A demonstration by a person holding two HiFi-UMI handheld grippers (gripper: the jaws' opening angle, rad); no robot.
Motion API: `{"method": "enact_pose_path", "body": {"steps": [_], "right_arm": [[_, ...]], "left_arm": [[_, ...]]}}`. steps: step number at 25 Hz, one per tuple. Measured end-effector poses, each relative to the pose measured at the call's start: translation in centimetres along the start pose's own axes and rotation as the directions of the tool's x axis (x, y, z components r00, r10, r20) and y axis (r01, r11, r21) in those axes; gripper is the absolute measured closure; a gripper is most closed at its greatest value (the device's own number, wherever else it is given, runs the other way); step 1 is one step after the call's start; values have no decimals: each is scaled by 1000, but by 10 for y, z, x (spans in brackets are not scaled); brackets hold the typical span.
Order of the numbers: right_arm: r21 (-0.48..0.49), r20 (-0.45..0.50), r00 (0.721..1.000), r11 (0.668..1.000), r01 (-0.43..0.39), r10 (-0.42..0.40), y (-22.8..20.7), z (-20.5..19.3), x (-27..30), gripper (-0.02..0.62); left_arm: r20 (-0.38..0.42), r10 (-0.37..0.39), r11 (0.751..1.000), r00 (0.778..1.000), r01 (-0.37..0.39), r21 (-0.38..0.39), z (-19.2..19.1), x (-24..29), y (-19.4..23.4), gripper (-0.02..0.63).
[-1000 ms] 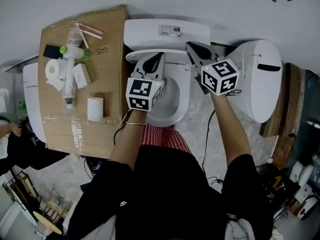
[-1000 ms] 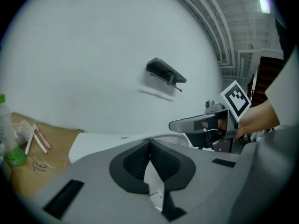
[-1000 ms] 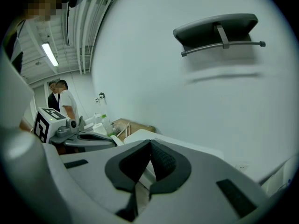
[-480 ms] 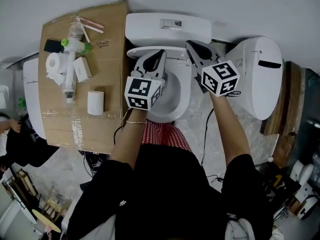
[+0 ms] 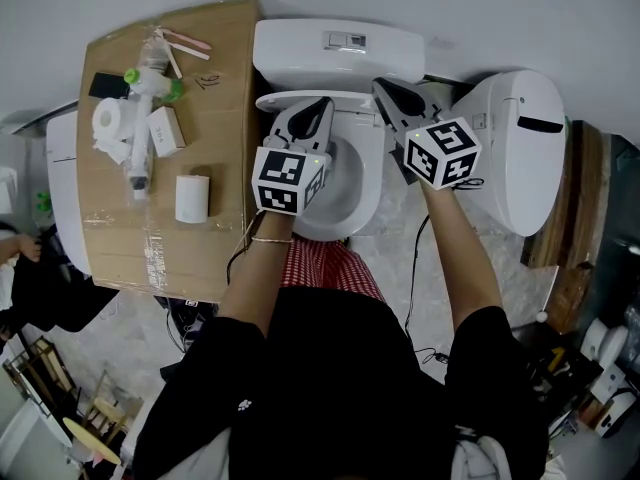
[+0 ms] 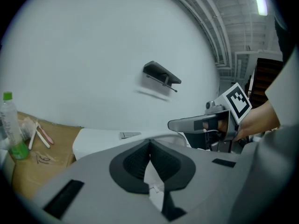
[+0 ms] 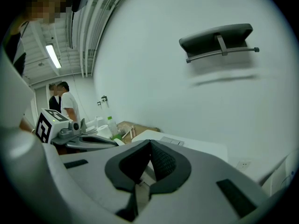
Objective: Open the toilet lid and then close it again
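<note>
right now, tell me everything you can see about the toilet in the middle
The toilet is white and glossy, ceramic by its look. Its tank sits against the wall, with a rectangular flush plate on top. The bowl is uncovered, ringed by the seat; the lid seems raised against the tank. Cardboard flanks its left, another white toilet its right. The left gripper and right gripper, both shut, hover over its back edge; contact cannot be judged.

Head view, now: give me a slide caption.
Seen from above, left tool and right tool, both shut, hover over the toilet.
</note>
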State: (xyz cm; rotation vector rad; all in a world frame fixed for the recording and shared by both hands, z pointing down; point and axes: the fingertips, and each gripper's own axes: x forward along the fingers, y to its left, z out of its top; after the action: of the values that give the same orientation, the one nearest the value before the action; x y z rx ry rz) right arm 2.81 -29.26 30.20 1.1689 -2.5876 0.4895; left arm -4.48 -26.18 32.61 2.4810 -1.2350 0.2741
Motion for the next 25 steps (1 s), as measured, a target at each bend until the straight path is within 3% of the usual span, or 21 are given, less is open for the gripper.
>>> {"method": "enact_pose_path", "body": {"steps": [25], "right_arm": [[-21,29,1000,1000,-9,9,16,-12,-13,577]], "left_arm": [[29,20,1000,999,-19,-21,-14,-17,-10,600]]}}
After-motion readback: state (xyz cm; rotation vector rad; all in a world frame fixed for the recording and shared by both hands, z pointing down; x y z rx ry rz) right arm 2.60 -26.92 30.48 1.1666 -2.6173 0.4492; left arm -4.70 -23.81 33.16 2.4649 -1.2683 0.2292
